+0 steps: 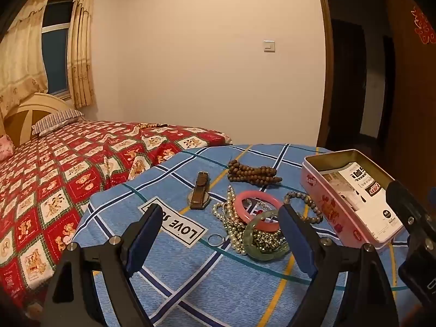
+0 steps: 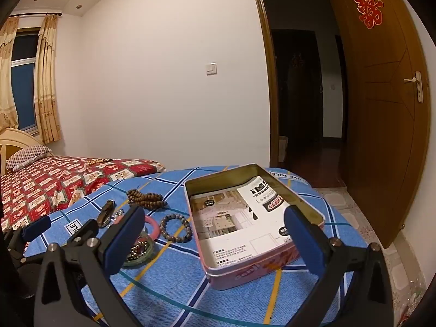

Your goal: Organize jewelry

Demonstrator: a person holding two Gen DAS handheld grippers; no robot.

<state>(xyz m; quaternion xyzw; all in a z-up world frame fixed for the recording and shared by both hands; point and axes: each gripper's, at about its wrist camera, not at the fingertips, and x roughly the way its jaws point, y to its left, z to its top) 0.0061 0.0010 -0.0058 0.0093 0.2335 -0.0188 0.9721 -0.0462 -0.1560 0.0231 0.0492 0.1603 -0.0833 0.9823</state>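
Note:
A pile of jewelry lies on the blue checked cloth (image 1: pixel 218 286): a pink bangle (image 1: pixel 257 208), a green bangle (image 1: pixel 265 235), pearl strands (image 1: pixel 231 219), a grey bead bracelet (image 1: pixel 306 204), brown wooden beads (image 1: pixel 252 175), a brown-strapped watch (image 1: pixel 201 190) and a small ring (image 1: pixel 215 239). An open pink tin (image 1: pixel 329 204) with a paper leaflet inside stands to the right; it also shows in the right wrist view (image 2: pixel 256 269). My left gripper (image 1: pixel 218 239) is open and empty, just short of the pile. My right gripper (image 2: pixel 212 239) is open and empty, over the tin's near end.
A bed with a red patterned cover (image 1: pixel 54 190) lies to the left, with more beads (image 1: pixel 147 126) on it. An open brown door (image 2: pixel 381 109) and a dark doorway (image 2: pixel 299 95) are to the right. The cloth's rounded edge drops off at the front and left.

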